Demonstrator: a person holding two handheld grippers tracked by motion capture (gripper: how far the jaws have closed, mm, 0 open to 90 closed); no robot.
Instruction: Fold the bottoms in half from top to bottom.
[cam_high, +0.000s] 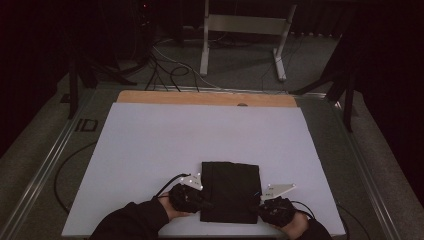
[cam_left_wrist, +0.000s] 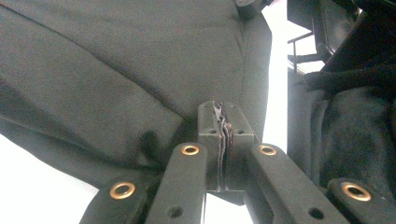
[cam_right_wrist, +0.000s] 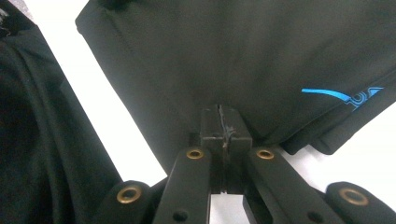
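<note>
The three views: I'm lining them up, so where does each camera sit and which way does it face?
High view: above the person's side, facing forward and down on the white table; forearms, left gripper, right gripper.
Left gripper view: on that gripper, along shut jaws pinching the black garment.
Right gripper view: likewise, near the blue logo.
Shared: the garment in all three.

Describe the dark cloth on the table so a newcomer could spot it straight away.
Start at the white table top with its wooden strip along the far edge. Near the front edge, between the left gripper and the right gripper, lies the folded black garment, a flat rectangle. Both grippers are shut on its near corners, and a small blue logo marks one edge.
</note>
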